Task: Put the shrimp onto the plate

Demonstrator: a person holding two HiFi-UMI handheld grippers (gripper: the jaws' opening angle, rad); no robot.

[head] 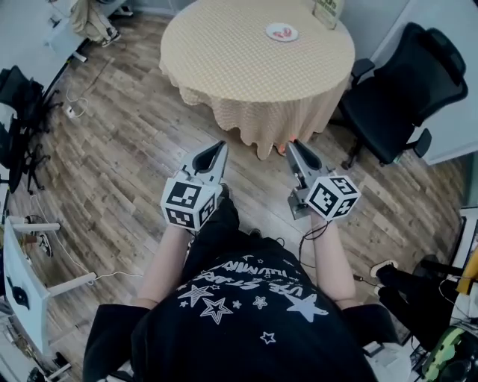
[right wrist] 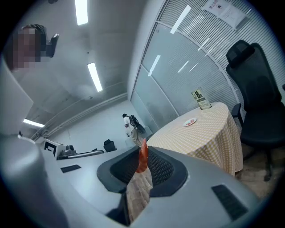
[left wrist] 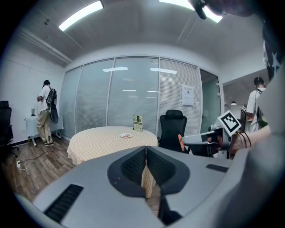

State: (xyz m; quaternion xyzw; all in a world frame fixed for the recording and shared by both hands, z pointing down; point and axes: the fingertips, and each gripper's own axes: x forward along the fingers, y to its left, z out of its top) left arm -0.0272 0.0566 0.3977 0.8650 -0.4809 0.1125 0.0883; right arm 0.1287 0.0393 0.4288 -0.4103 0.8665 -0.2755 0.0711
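Note:
A small white plate [head: 281, 32] with something red on it sits on the far side of a round table [head: 246, 67] under a checkered cloth. I stand on the wooden floor, well short of the table. My right gripper [head: 291, 144] is shut on an orange shrimp [head: 281, 148], which sticks up between its jaws in the right gripper view [right wrist: 143, 156]. My left gripper [head: 221, 144] is shut with nothing in it, its jaws pressed together [left wrist: 146, 153]. The plate [left wrist: 126, 135] shows far off in the left gripper view and also in the right gripper view [right wrist: 190, 122].
A black office chair [head: 407, 89] stands right of the table. A standing sign [head: 328, 11] sits at the table's back edge. Cables [head: 71, 112] lie on the floor at the left, near a white stand [head: 22, 283]. A person [left wrist: 45, 111] stands by the far wall.

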